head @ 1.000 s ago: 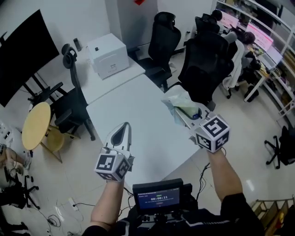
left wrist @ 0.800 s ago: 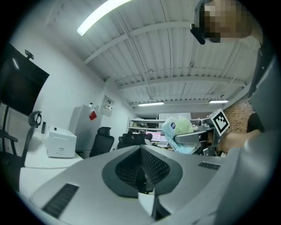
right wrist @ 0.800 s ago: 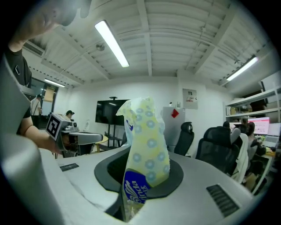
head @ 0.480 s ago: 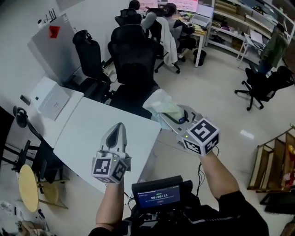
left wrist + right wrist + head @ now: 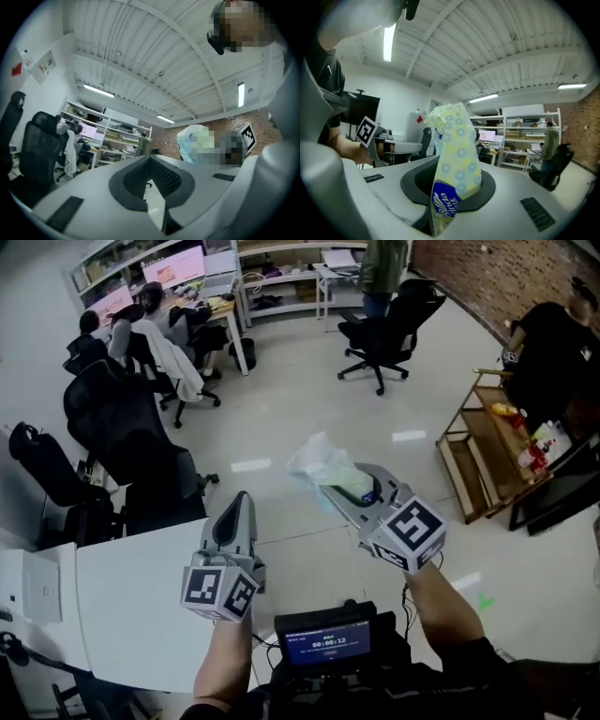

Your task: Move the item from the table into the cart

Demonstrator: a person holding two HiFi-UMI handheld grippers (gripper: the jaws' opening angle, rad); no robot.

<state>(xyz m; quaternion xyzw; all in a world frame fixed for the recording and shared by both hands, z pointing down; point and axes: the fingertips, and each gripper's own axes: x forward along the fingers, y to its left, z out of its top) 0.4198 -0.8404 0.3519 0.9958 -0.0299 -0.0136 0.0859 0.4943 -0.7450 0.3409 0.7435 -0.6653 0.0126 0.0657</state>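
A pale green and white soft tissue pack is the item, and my right gripper is shut on its lower end, carrying it in the air over the floor. The right gripper view shows the pack standing up between the jaws of that gripper. My left gripper is beside it, shut, with nothing in it; in its own view the left gripper points level and the pack shows to the right. The wooden cart stands at the right.
The white table is behind me at lower left. Black office chairs stand next to it, and another chair is farther off. A person in black stands by the cart, whose shelf holds several items. Desks with monitors line the far wall.
The view has swung away from the table toward the open floor and the cart. Both grippers have travelled together off the table; the right one still holds the pack.
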